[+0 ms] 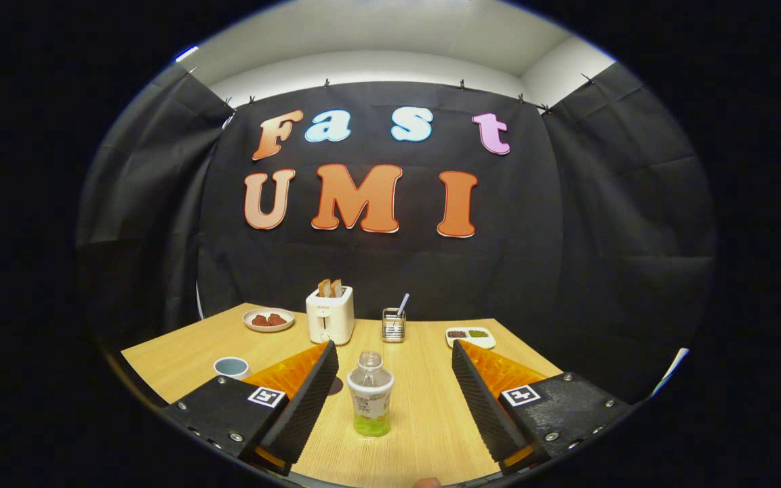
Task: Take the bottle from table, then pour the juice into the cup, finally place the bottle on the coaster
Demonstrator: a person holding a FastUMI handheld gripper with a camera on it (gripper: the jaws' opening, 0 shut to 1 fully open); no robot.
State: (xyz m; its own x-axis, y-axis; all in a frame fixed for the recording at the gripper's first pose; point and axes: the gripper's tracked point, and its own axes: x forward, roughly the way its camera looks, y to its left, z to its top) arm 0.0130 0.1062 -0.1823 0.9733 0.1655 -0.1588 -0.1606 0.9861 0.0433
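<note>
Green juice is seen low in the bottle (pixel 370 394), which stands upright at the lower centre, between the widely spread fingers of the gripper (pixel 394 396). It is not yet touched. The cup (pixel 231 367) is placed lower left.

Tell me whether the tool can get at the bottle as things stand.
Probably yes. The tool is open, and the bottle stands upright between its fingers with table showing on both sides; nothing lies between them.
</note>
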